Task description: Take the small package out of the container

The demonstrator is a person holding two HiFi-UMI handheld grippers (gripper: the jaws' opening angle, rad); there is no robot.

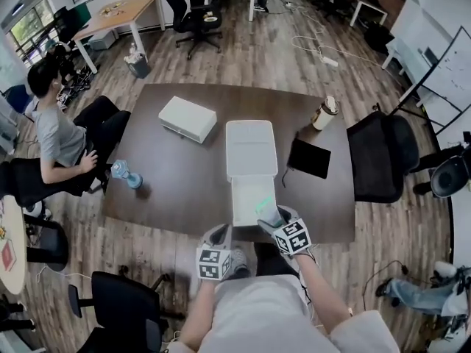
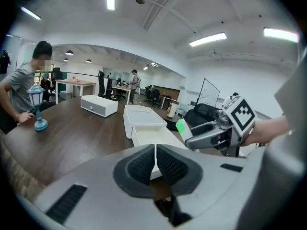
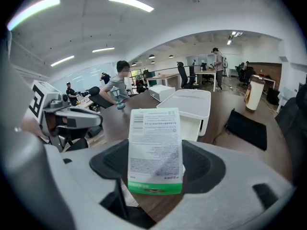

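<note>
White box, blue lantern, black pad, cup

The small package covered the inner faces of the right gripper's pads, and its fine print was too small to read. In the head view only a green-edged sliver of it showed above that gripper. The left gripper's body hid the near end of the container — its tray floor could not be seen. The seated person's face was blurred; a leg in jeans was cut off at the edge.
</note>
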